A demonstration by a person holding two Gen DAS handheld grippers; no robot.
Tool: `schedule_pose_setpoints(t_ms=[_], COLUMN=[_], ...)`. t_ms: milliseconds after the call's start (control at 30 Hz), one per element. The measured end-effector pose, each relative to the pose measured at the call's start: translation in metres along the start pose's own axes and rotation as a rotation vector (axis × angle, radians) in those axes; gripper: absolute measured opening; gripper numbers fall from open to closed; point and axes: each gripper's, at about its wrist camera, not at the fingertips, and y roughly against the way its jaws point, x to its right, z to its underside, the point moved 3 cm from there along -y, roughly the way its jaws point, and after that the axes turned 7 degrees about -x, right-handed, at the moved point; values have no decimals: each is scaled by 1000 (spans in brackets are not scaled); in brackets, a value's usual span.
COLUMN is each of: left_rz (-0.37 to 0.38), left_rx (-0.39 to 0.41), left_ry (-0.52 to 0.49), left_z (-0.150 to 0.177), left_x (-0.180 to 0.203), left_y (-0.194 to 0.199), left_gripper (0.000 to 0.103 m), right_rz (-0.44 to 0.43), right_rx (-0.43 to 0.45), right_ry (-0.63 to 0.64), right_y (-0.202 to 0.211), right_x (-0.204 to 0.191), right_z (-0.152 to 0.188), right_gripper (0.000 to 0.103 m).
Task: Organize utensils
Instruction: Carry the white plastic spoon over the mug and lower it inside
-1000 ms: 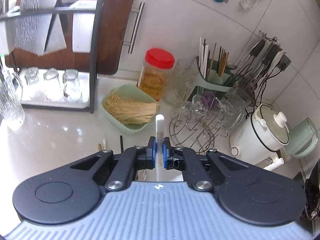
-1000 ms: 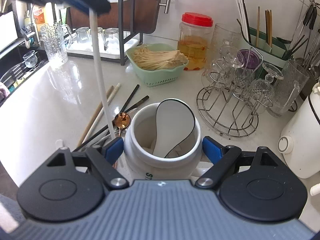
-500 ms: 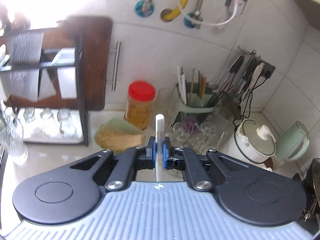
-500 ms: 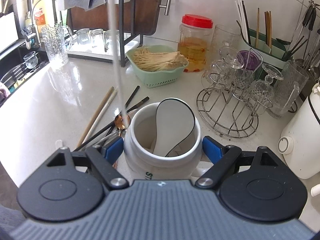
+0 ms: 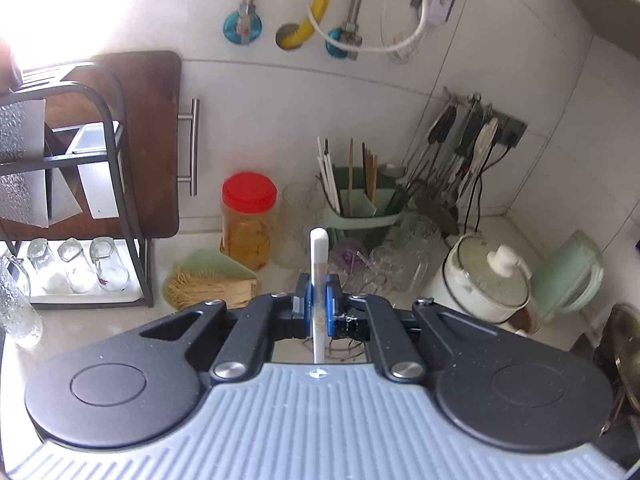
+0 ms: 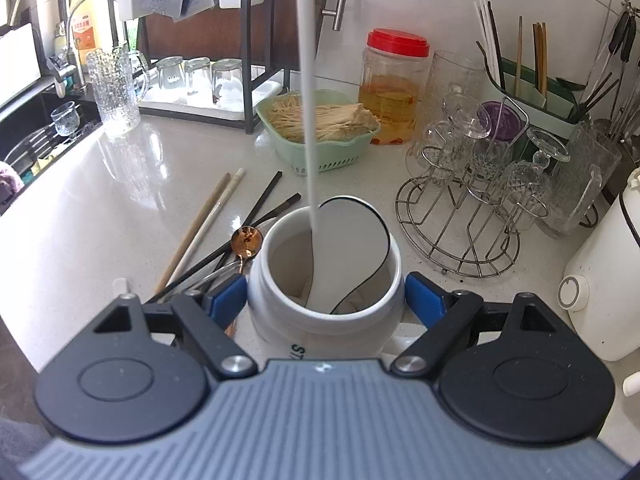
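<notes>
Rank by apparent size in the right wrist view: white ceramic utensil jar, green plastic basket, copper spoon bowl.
1. white ceramic utensil jar, though nearest the camera, which inflates it
2. green plastic basket
3. copper spoon bowl, clearly smallest

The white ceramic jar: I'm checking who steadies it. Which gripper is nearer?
Right. The right gripper has its jaws on either side of the white ceramic jar. The left gripper is above, holding a white chopstick into it.
</notes>
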Motion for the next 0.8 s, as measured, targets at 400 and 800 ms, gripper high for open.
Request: schedule_pose_setpoints(t_ms=[400, 800], left_rz=[-64, -81], left_rx=[-188, -344], left_ry=[-21, -39], left_z=[30, 39], left_x=[8, 20], left_y=[-43, -72], left_gripper=[8, 8], right_rz=[-8, -12], right_rx=[43, 68], right_ry=[22, 32], right_y=[2, 4], right_x=[1, 0], right_z=[5, 7], right_gripper=[88, 88])
